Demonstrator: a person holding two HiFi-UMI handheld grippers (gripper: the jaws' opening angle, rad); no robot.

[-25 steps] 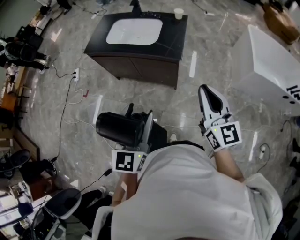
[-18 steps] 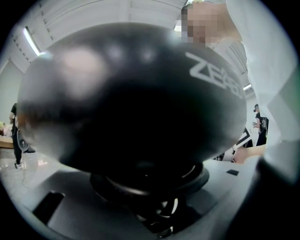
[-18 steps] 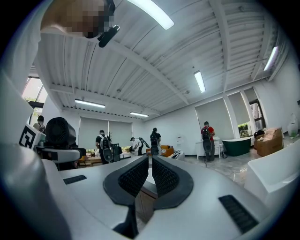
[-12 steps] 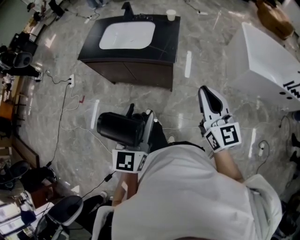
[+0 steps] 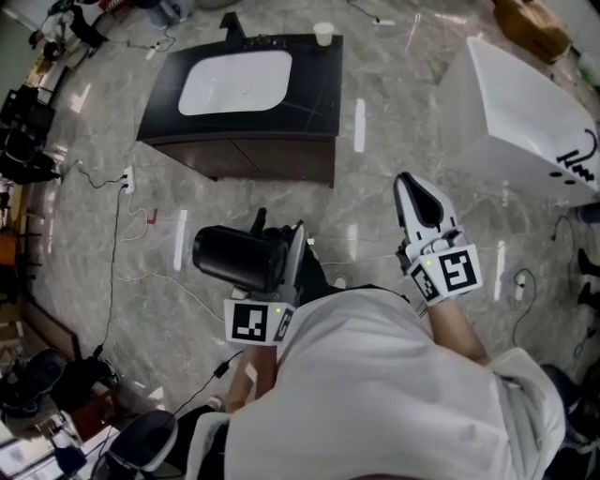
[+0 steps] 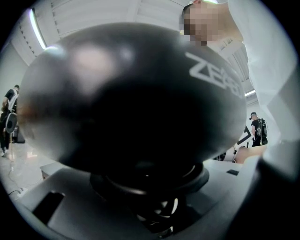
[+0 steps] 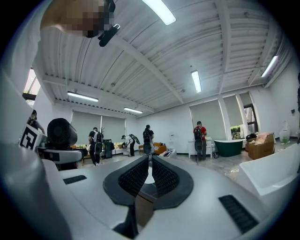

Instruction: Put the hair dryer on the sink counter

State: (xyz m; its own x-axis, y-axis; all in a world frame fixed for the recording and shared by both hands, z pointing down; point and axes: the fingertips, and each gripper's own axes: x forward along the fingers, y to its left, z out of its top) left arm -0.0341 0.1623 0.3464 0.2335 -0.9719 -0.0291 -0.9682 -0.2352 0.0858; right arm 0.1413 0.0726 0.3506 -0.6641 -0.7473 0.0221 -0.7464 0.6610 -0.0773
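Note:
A black hair dryer (image 5: 234,258) is held in front of the person's body, with my left gripper (image 5: 277,240) shut on it. In the left gripper view the dryer's rounded body (image 6: 136,98) fills nearly the whole picture and hides the jaws. My right gripper (image 5: 420,199) points forward at the right, its jaws shut with nothing between them (image 7: 149,174). The dryer (image 7: 62,133) also shows at the left of the right gripper view. The dark sink counter (image 5: 314,89) with a white basin (image 5: 234,82) stands on the floor ahead, apart from both grippers.
A paper cup (image 5: 323,34) and a black faucet (image 5: 231,22) stand on the counter's far edge. A large white tub (image 5: 516,112) stands at the right. Cables and a power strip (image 5: 127,178) lie on the marble floor at the left. Several people stand far off.
The sink counter and the white tub have slid leftward in the head view. Both grippers keep the same place before the body, and the dryer stays in the left one.

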